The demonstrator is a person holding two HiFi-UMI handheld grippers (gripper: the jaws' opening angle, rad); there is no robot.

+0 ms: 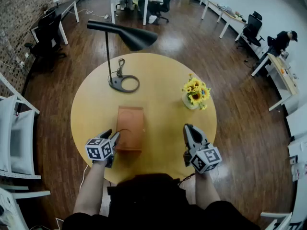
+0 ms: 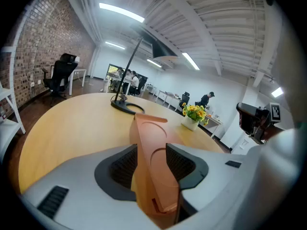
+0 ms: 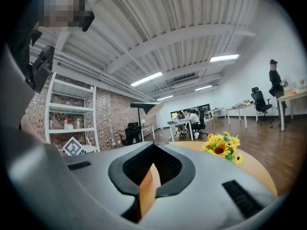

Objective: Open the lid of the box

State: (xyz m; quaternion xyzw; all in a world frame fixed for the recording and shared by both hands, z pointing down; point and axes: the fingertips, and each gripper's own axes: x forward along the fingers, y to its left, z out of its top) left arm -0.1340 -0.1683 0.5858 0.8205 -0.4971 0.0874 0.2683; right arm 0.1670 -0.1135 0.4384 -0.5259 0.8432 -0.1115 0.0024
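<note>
A tan leather-look box lies flat on the round wooden table, its lid down. My left gripper is at the box's near left corner. In the left gripper view the box's near end fills the gap between the jaws, and both pads rest against it. My right gripper hovers over the table to the right of the box, apart from it, with its jaws shut and nothing in them. In the right gripper view only a thin wood-coloured sliver shows in the slit of that gripper.
A black desk lamp stands behind the box, its shade overhanging the table. A small pot of sunflowers sits at the right rear. White chairs stand to the left. Desks, office chairs and people are farther back.
</note>
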